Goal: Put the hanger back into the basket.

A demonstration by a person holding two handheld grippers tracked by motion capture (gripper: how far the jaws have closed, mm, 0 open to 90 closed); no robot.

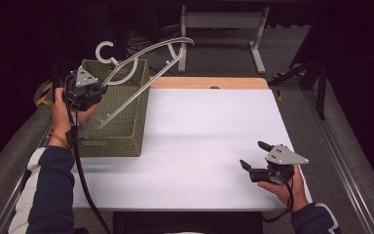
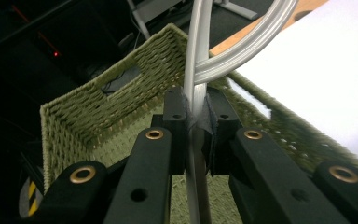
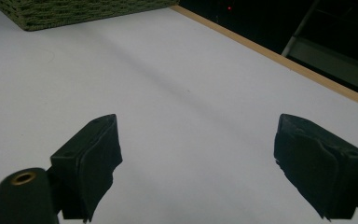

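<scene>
Nearest the person, at the right front of the white table (image 1: 199,146), the right gripper (image 1: 256,160) is held low over the surface with its jaws spread wide and nothing between them. In the right gripper view only bare tabletop is seen past the two pads, so this hand appears to be kept idle and out of the way, perhaps in readiness to assist.

Farther back on the left, the left gripper (image 1: 100,90) is raised above a green woven basket (image 1: 126,131) that stands at the table's left edge. Its jaws are closed tightly on a thin bar of a pale plastic clothes hanger (image 1: 148,63); in the left gripper view the bar is seen pinched between the pads (image 2: 176,123), with a curved arm of the hanger branching off just above. The hanger is carried tilted, its lower end over the basket's open top and its hook and far arm reaching up and beyond the basket's rear wall. A grip on the slim bar is probably chosen because it fits between the pads.

Whether the hanger is being lowered into or lifted from the basket cannot be told.

Beyond the table's wooden far edge (image 1: 209,83), a grey metal frame (image 1: 221,22) stands on the dark floor.
</scene>
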